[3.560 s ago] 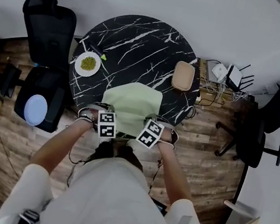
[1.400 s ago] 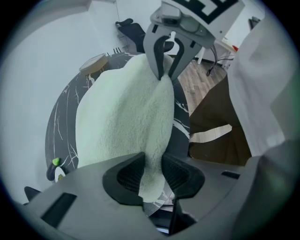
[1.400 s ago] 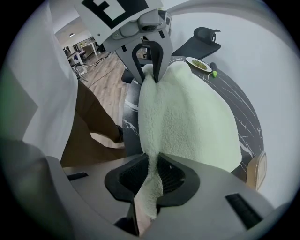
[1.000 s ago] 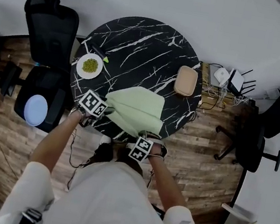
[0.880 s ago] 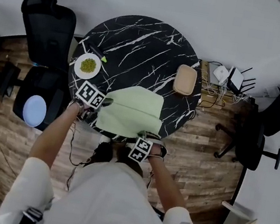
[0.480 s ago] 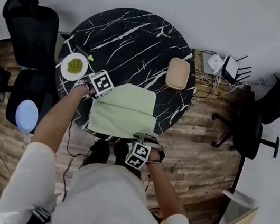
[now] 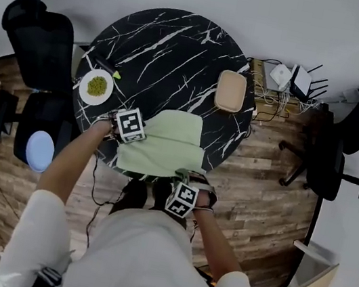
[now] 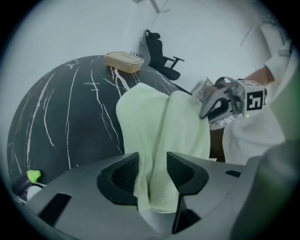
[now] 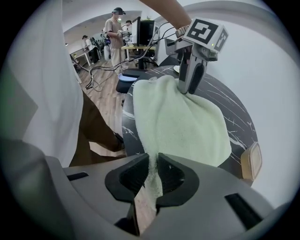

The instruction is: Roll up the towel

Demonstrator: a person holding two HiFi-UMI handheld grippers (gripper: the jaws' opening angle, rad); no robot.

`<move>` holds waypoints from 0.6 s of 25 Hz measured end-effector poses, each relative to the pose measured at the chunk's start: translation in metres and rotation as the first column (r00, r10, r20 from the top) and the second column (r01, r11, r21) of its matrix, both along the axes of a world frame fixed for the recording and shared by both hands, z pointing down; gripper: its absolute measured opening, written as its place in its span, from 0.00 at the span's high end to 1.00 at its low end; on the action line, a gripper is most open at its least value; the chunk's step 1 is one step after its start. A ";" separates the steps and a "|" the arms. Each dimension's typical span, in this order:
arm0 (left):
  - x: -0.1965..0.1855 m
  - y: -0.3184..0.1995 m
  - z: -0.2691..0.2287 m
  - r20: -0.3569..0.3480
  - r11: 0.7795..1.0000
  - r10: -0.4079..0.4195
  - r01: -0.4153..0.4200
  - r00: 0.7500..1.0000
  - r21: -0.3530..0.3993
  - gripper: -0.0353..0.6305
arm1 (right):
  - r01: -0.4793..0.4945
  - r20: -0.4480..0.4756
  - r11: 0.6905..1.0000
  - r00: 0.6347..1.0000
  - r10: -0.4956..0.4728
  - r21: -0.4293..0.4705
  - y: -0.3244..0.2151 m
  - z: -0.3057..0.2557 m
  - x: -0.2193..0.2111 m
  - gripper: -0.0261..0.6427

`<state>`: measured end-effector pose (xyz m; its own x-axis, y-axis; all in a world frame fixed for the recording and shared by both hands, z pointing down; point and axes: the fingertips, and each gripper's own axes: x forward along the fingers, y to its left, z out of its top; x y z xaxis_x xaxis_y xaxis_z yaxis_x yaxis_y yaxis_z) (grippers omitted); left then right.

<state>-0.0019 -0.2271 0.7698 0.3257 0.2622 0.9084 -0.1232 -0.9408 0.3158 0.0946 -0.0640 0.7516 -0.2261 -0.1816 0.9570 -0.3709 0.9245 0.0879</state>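
Your left gripper has the bunched left edge of the towel between its fingers. They are opening, yet both sides touch the cloth. Your right gripper is clamped on the towel's near right corner, its fingers almost together with a thin edge of cloth pinched between them, just past the near rim of the desk.

The light green towel lies on the near part of the desk, stretched between your two grippers, with a raised fold running away from the left fingers. A plate of something green sits to the left, well apart from the towel. A tan box sits at the far right, and a black chair stands off the desk's left side.
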 end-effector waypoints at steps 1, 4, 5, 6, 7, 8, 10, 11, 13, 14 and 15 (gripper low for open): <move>0.000 0.004 -0.001 -0.011 0.999 -0.019 0.018 1.000 -0.043 0.66 | -0.001 0.002 1.000 1.000 0.001 -0.002 0.001 0.001 0.000 0.89; 0.000 -0.015 -0.003 -0.041 0.982 -0.163 0.158 0.986 -0.107 0.56 | -0.003 0.003 1.000 1.000 0.003 -0.008 0.004 0.002 -0.001 0.89; 0.000 -0.026 -0.003 -0.050 0.972 -0.217 0.211 0.975 -0.103 0.56 | -0.006 0.004 1.000 1.000 0.006 -0.009 0.004 0.002 -0.001 0.89; -0.001 -0.039 -0.002 -0.054 0.960 -0.271 0.266 0.961 -0.091 0.57 | -0.011 0.004 1.000 1.000 0.011 -0.009 0.004 0.001 -0.001 0.89; -0.003 -0.053 0.001 -0.054 0.945 -0.323 0.318 0.945 -0.074 0.63 | -0.016 0.005 1.000 1.000 0.016 -0.009 0.004 0.001 -0.001 0.89; -0.008 -0.065 0.004 -0.048 0.929 -0.369 0.367 0.928 -0.055 0.72 | -0.021 0.008 1.000 1.000 0.021 -0.008 0.004 0.000 -0.001 0.89; -0.020 -0.085 0.011 -0.015 0.896 -0.443 0.443 0.896 -0.026 0.87 | -0.027 0.015 1.000 1.000 0.028 -0.007 0.002 -0.001 -0.003 0.89; -0.026 -0.092 0.014 0.004 0.883 -0.469 0.469 0.883 -0.009 0.88 | -0.029 0.017 1.000 0.999 0.029 -0.006 0.002 -0.002 -0.003 0.89; -0.037 -0.104 0.021 0.044 0.876 -0.480 0.478 0.876 0.062 0.92 | -0.030 0.019 1.000 0.999 0.030 -0.005 0.001 -0.003 -0.003 0.89; -0.040 -0.100 0.026 0.083 0.891 -0.452 0.446 0.888 0.084 0.92 | -0.029 0.019 1.000 0.999 0.029 -0.005 0.001 -0.002 -0.002 0.89; -0.040 -0.086 0.030 0.127 0.918 -0.396 0.390 0.909 0.075 0.92 | -0.029 0.018 1.000 0.999 0.029 -0.006 0.001 -0.001 -0.001 0.89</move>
<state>-0.0423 -0.3131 0.7993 0.2654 0.0950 0.9595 -0.5249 -0.8205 0.2264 0.0931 -0.0629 0.7502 -0.2383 -0.1834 0.9537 -0.3990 0.9138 0.0760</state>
